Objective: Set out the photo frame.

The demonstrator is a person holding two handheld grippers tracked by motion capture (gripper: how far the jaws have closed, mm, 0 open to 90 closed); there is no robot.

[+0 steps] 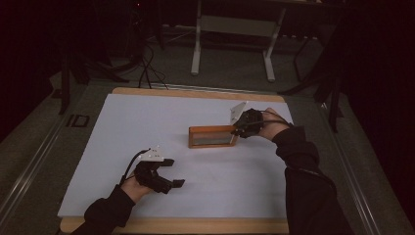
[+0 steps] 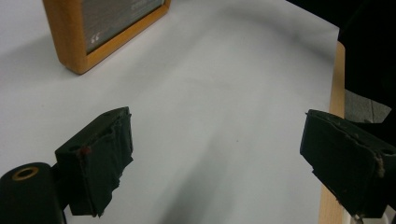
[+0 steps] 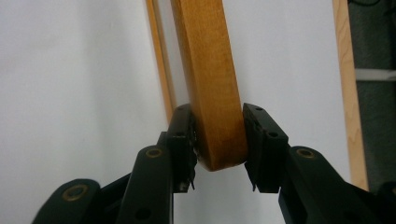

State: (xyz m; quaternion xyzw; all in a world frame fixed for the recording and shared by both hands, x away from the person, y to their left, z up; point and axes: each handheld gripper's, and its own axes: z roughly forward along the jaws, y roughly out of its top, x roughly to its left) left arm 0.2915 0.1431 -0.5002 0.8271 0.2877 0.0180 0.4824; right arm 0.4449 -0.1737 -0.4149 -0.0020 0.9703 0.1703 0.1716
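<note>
We have the right tongs [image 3: 217, 149] pinching the near end of the wooden frame [image 1: 213, 136], one jaw on each broad face, with the frame's edge running up the middle of the right gripper view. The bite sits right at the corner, so we judge the hold to be shallow — if we mean to lift or swing the frame, we do best to keep the squeeze steady, move slowly, and avoid twisting about that corner, since the long free end could lever it out of the jaws.

In the high view the frame stands on its long edge a little right of centre, on the white sheet that covers the desk [image 1: 195, 225], and the right tongs meet it at its right end. The left tongs [image 1: 171, 172] are spread wide and hold nothing — they hover in the lower left of the high view, well apart from the frame. In the left gripper view the frame's corner shows in the upper left, far beyond the open jaws. If the frame needs steadying, we could bring the left tongs across to its free end.
</note>
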